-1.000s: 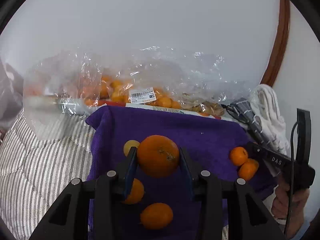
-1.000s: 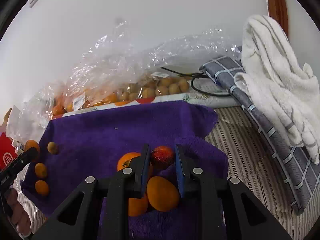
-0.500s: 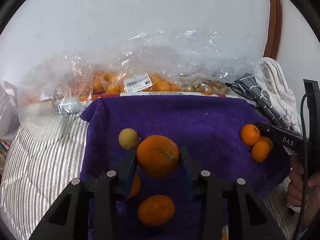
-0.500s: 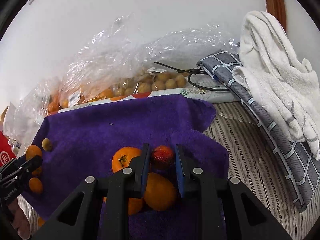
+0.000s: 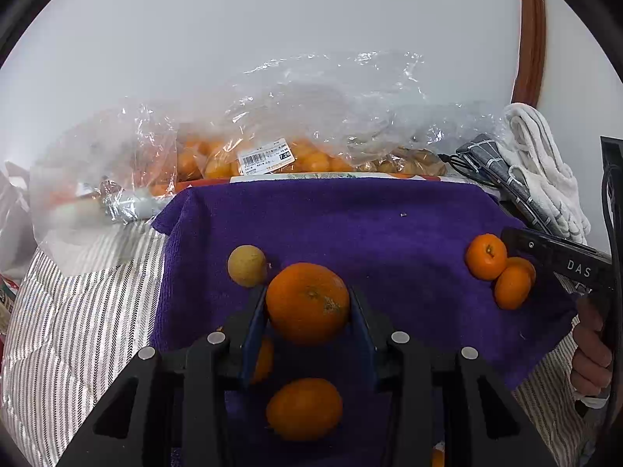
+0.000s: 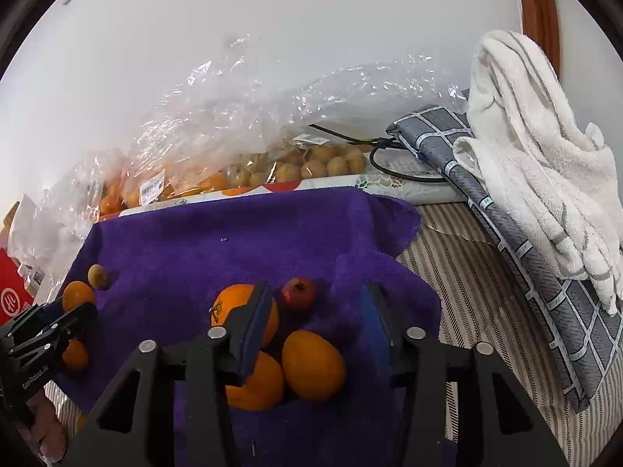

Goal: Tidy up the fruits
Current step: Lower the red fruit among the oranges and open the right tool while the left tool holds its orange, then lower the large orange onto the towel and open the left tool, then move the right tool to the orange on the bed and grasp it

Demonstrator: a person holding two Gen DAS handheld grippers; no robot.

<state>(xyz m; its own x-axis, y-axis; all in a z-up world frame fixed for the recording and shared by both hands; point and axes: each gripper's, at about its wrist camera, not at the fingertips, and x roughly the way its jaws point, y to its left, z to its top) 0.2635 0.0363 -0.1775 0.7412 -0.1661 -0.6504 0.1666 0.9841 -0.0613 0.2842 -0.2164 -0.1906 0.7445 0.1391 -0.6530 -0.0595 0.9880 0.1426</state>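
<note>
Centrally, a large orange (image 5: 307, 303) is pinched between the pads of the left gripper (image 5: 308, 311), held above the purple towel (image 5: 370, 225). Just beside its upper left lies a pale round fruit (image 5: 247, 265); below it, on the towel, lie another orange (image 5: 304, 408) and one partly hidden behind the left finger. At the towel's right side, the right gripper (image 6: 316, 313) is opening, its blue pads apart and pressing nothing. Between them, nearer the left pad, a small red fruit (image 6: 299, 294) rests on the towel. Three oranges (image 6: 314, 365) cluster just below and left of it, touching one another. Behind the towel, clear plastic bags (image 6: 241, 132) hold orange and tan fruit. To the right, a white towel (image 6: 537, 155) lies over a grey checked cloth (image 6: 545, 292). Striped bedding (image 5: 78, 330) lies under all.
</note>
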